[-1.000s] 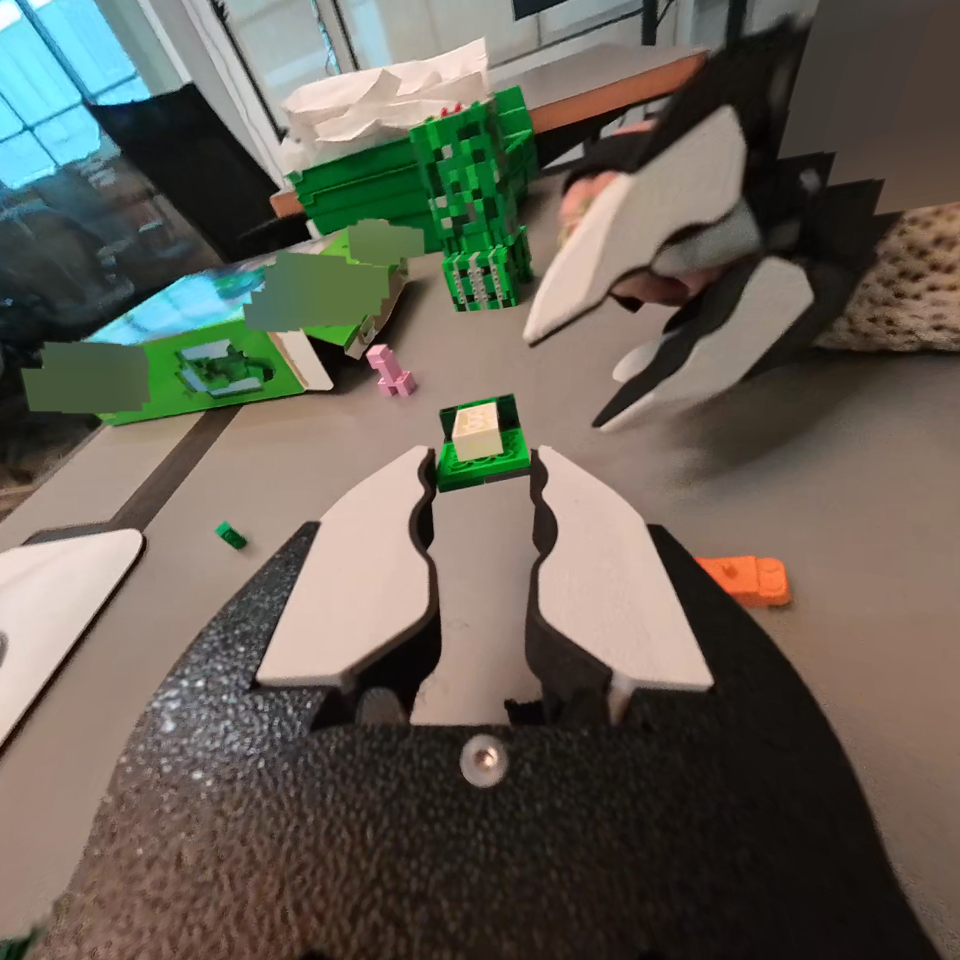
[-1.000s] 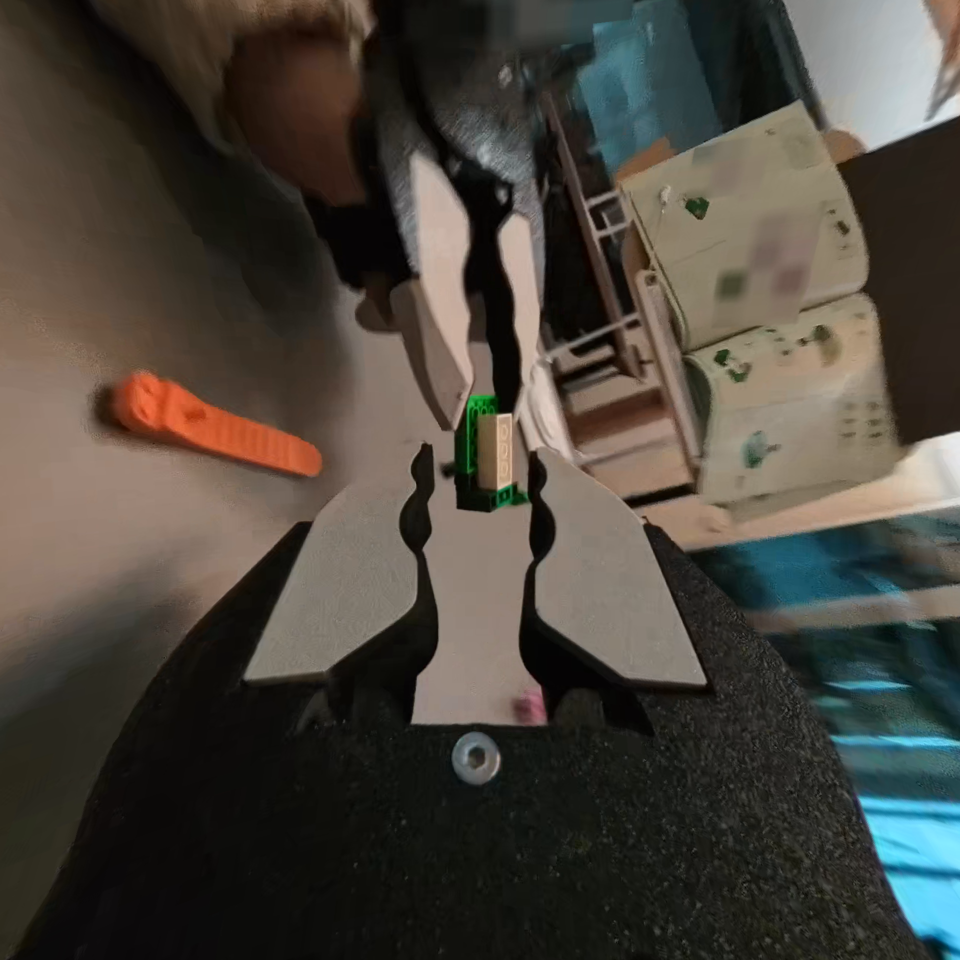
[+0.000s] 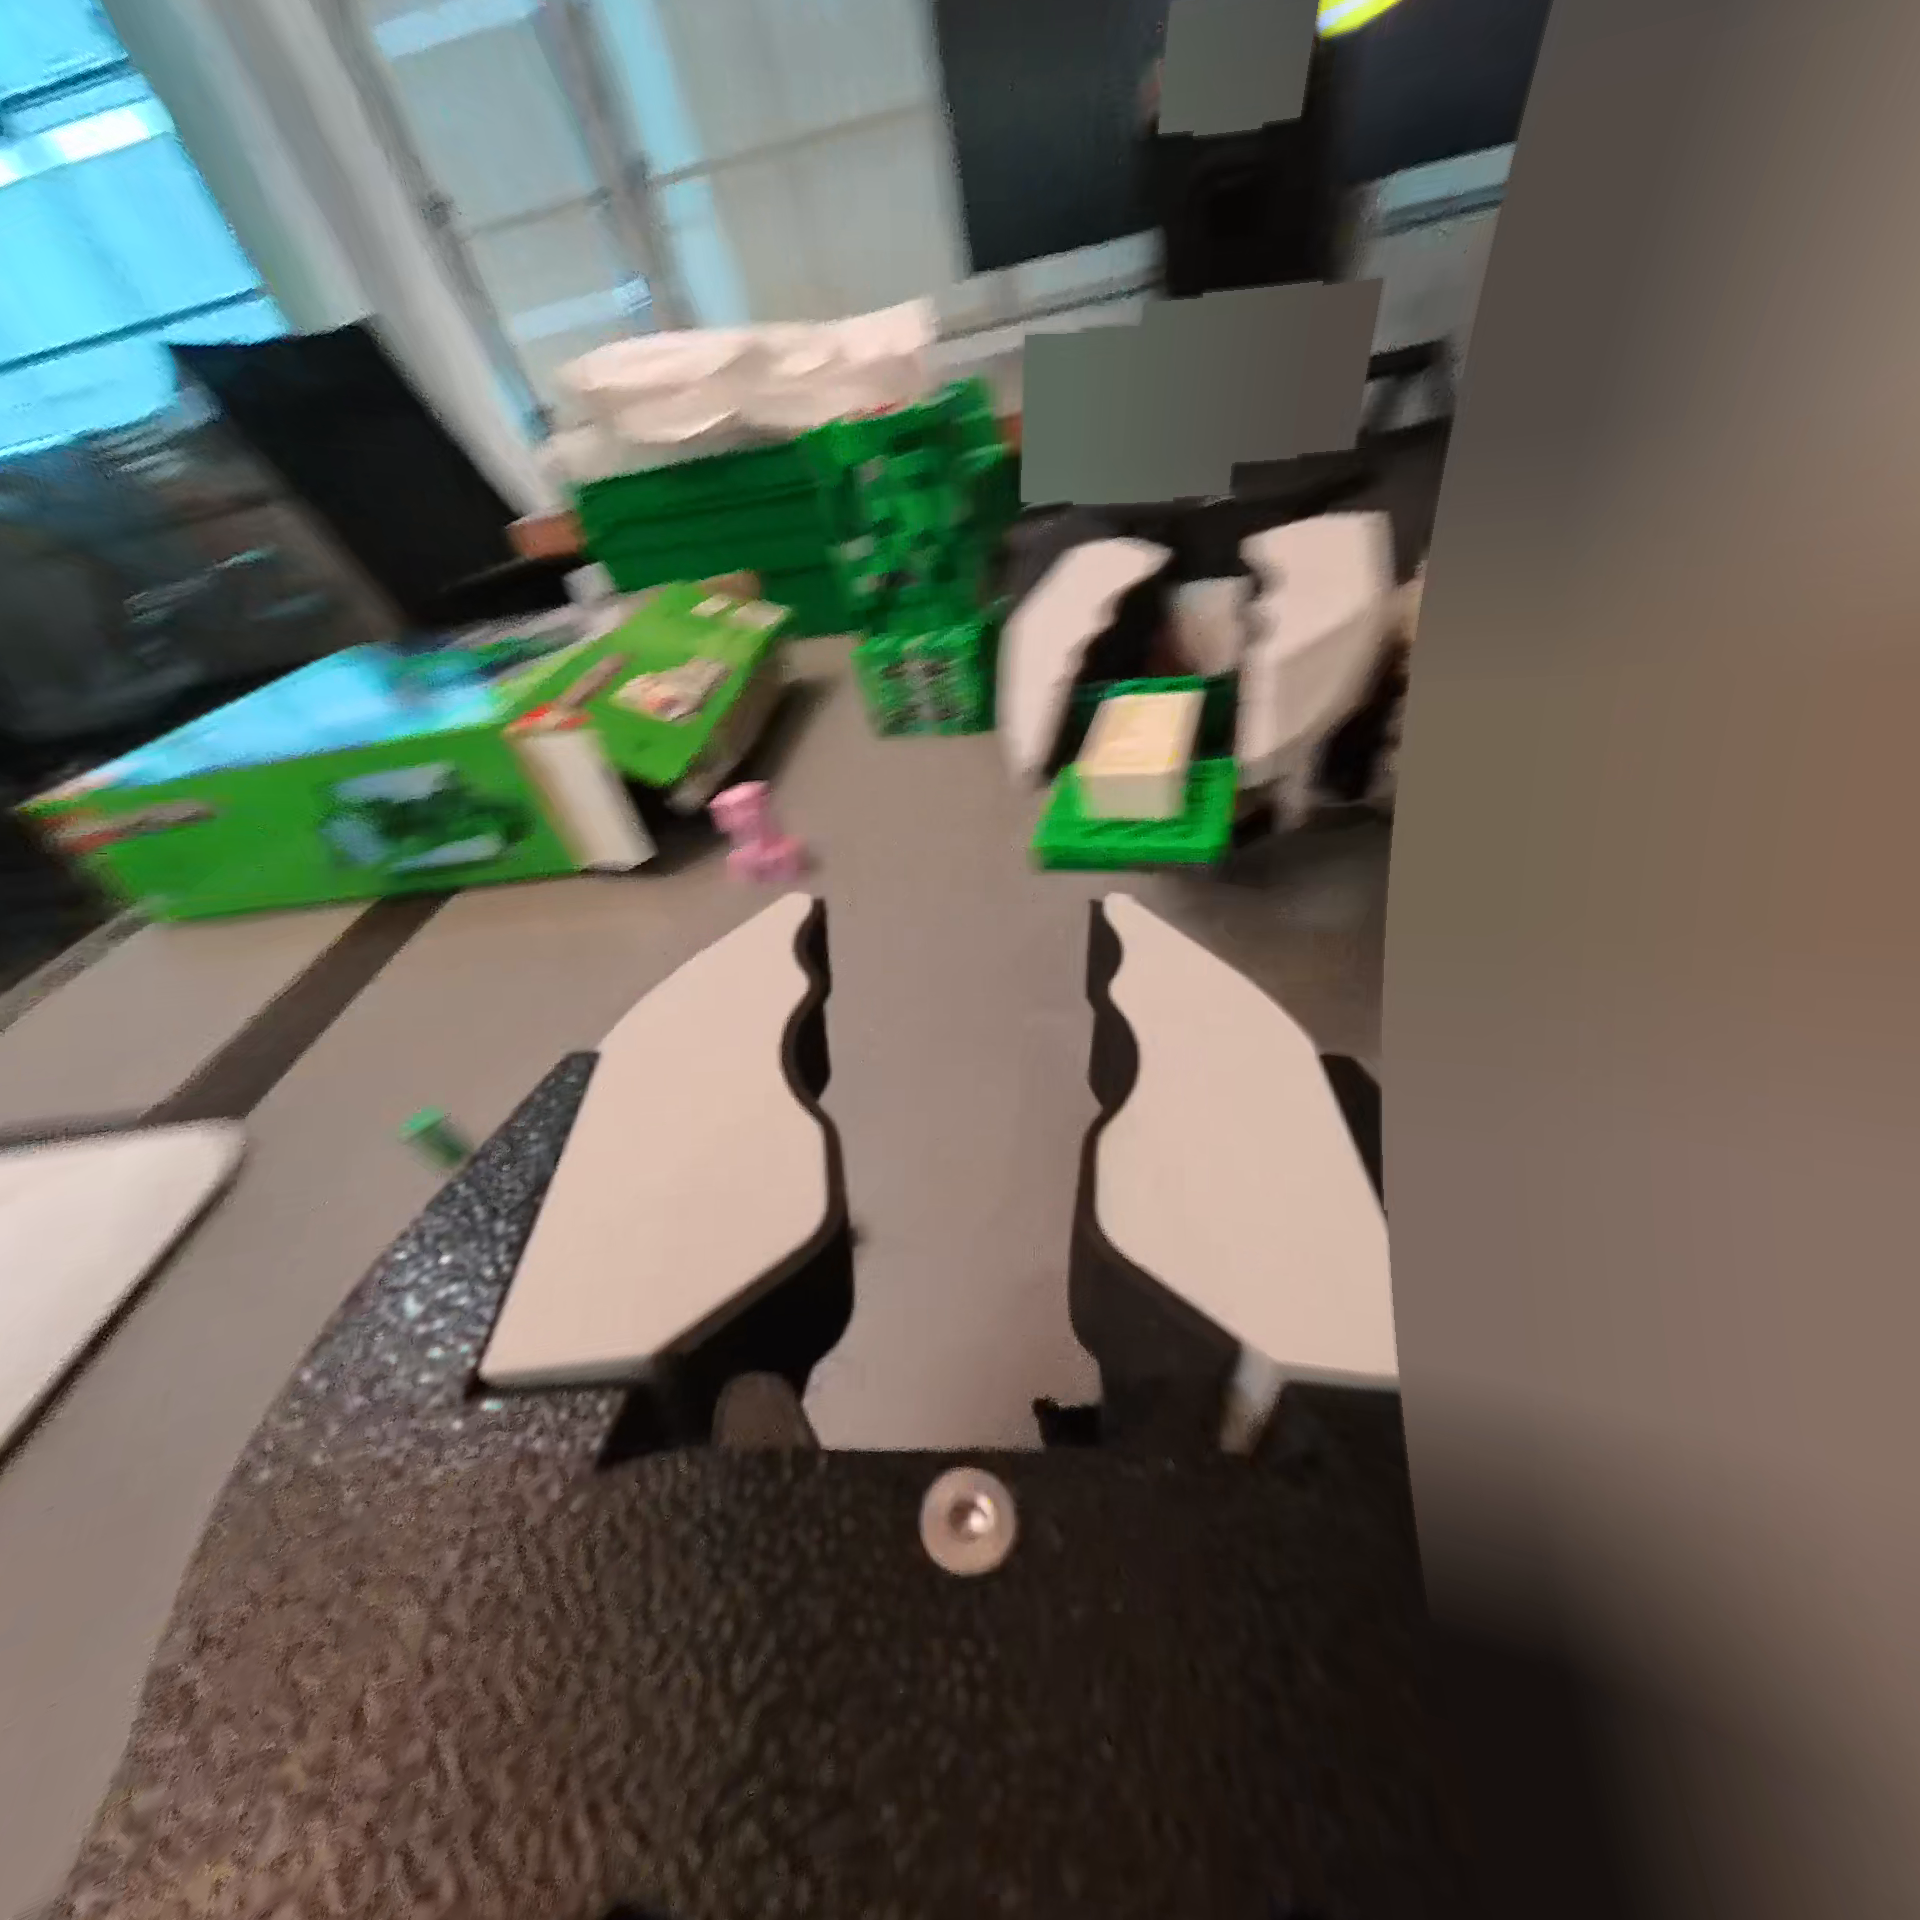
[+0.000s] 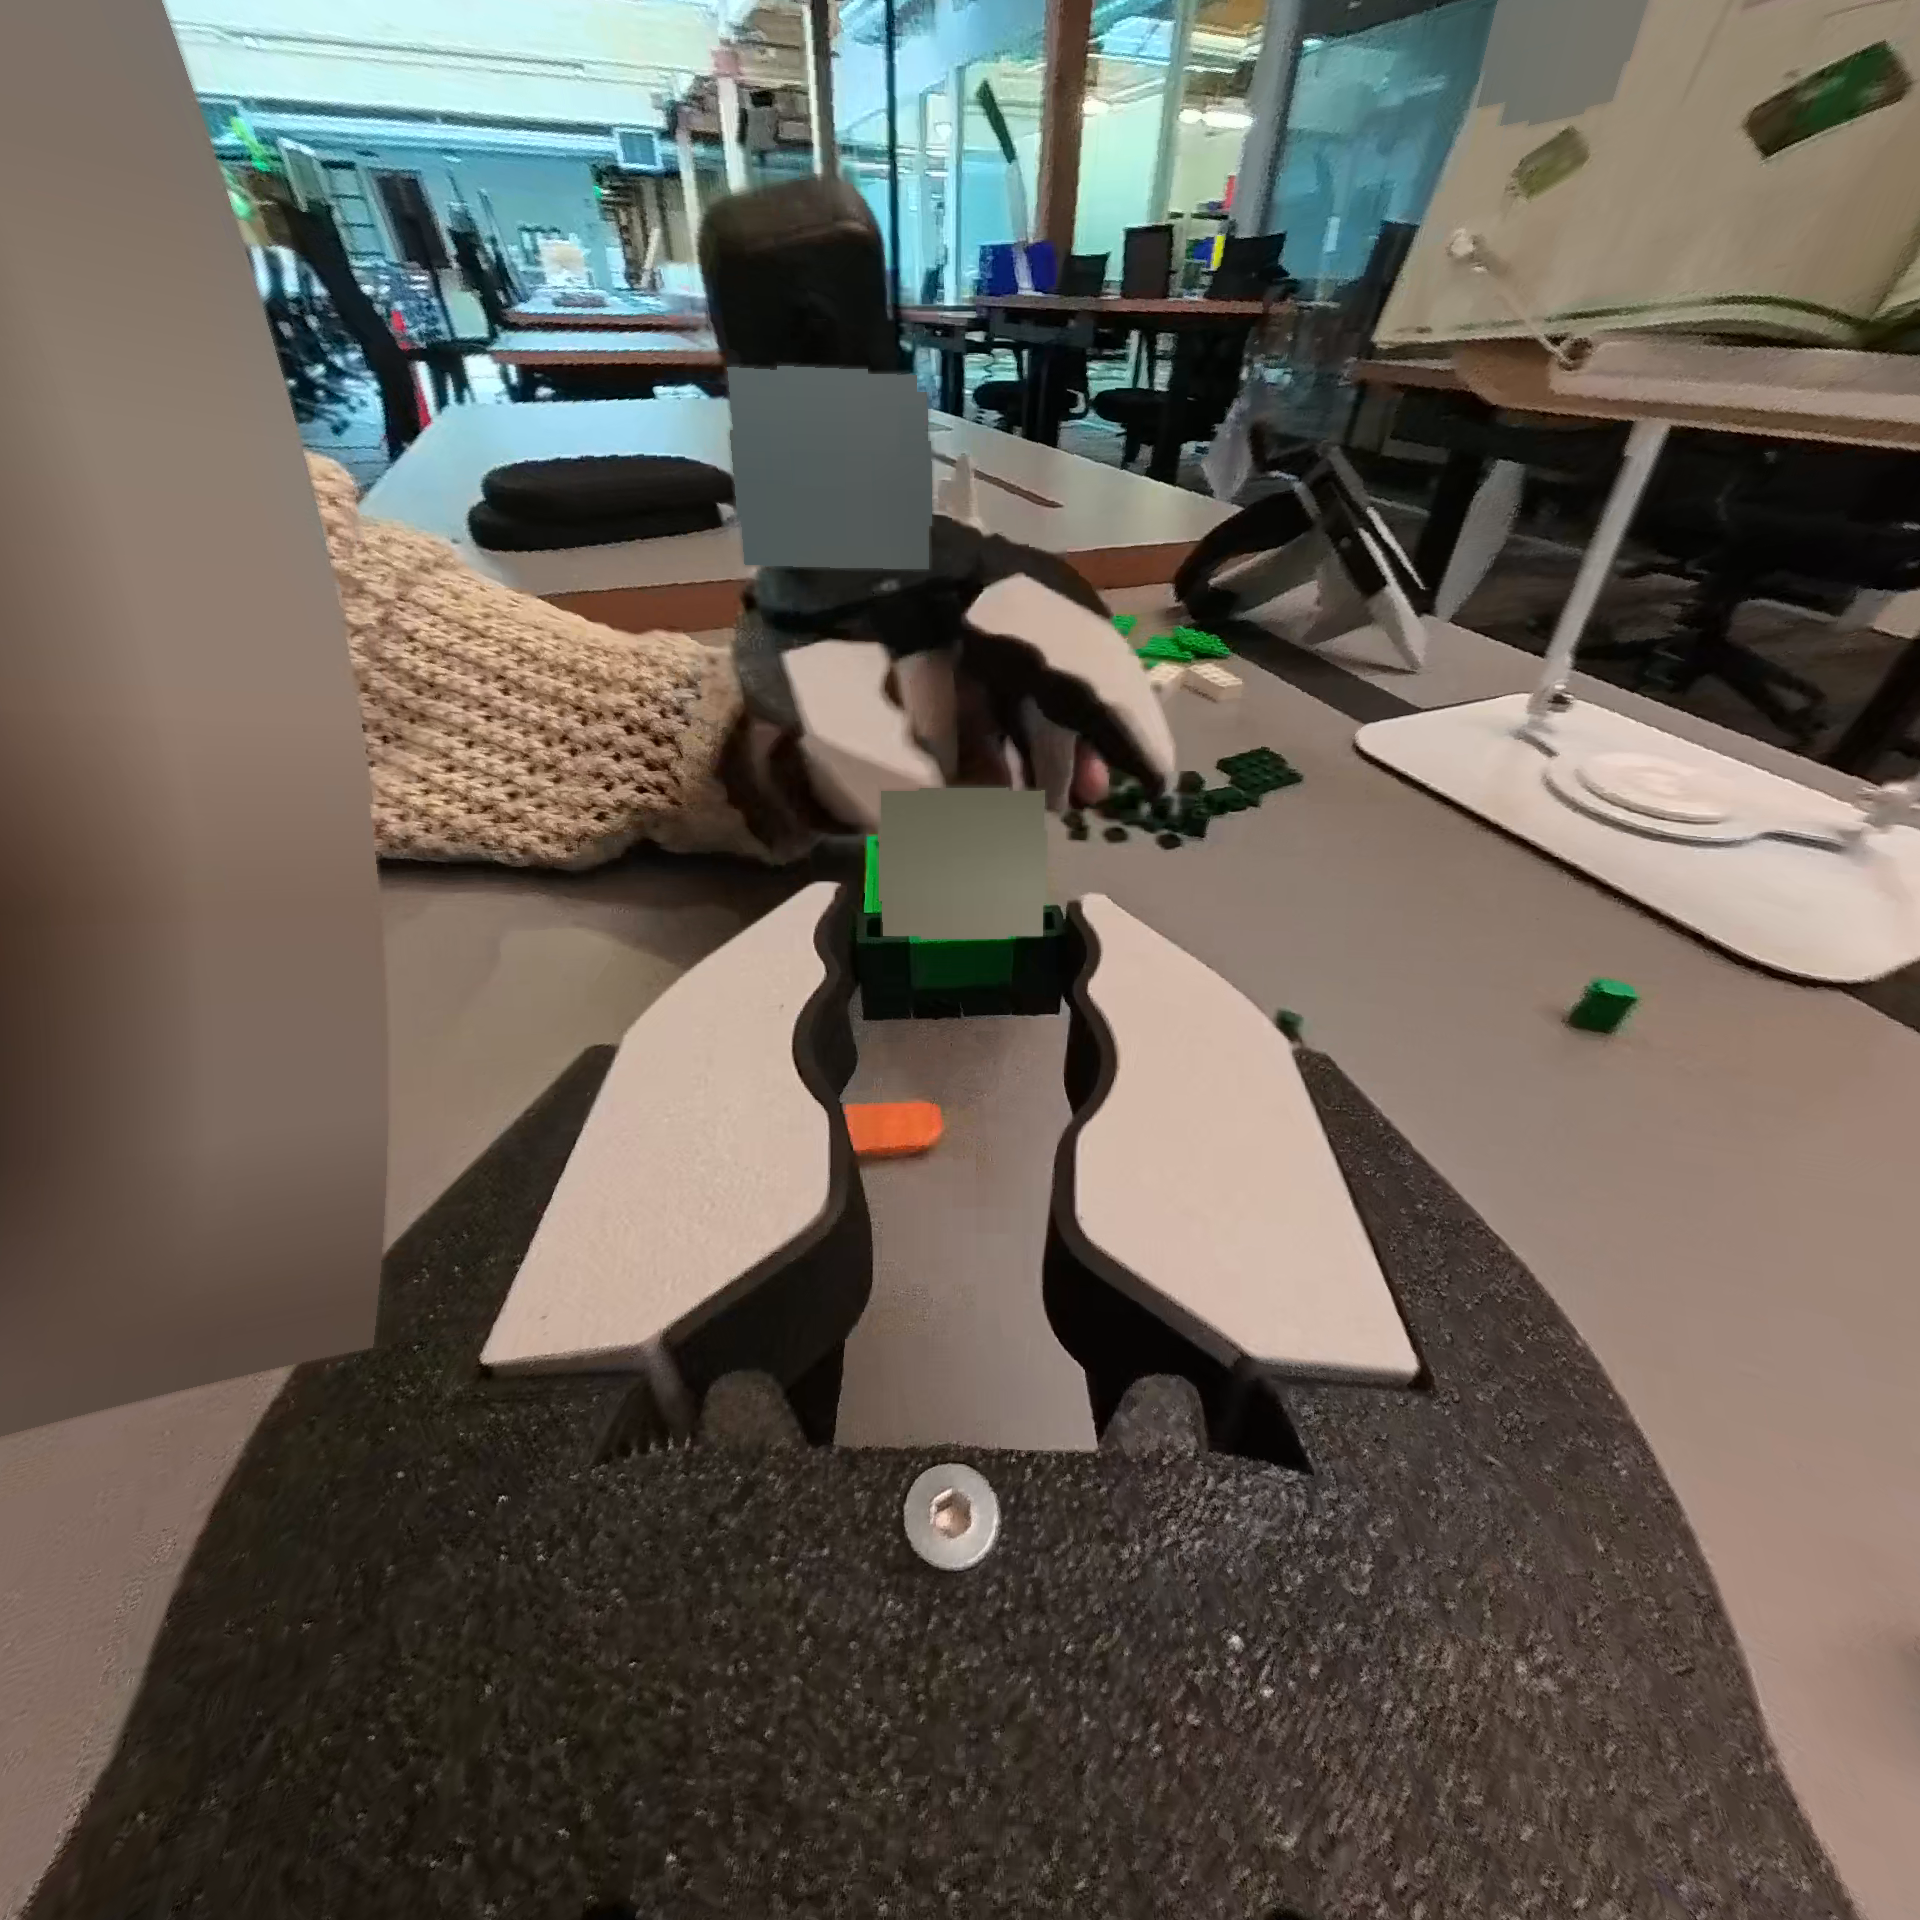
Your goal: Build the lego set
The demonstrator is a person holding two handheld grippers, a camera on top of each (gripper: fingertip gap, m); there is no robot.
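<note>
Matte grey tabletop [image 4: 1455,1143]; right gripper [image 4: 961,935] clamps studded green block [image 4: 961,971].

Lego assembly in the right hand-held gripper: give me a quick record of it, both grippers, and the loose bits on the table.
assembly: green base, cream brick on top
right hand-held gripper: shut on assembly, a finger at each side
left hand-held gripper: open, empty, apart from assembly
separator: orange, flat on table
loose pieces: dark green pile; green brick; pink piece
box: green, lying on table
</note>
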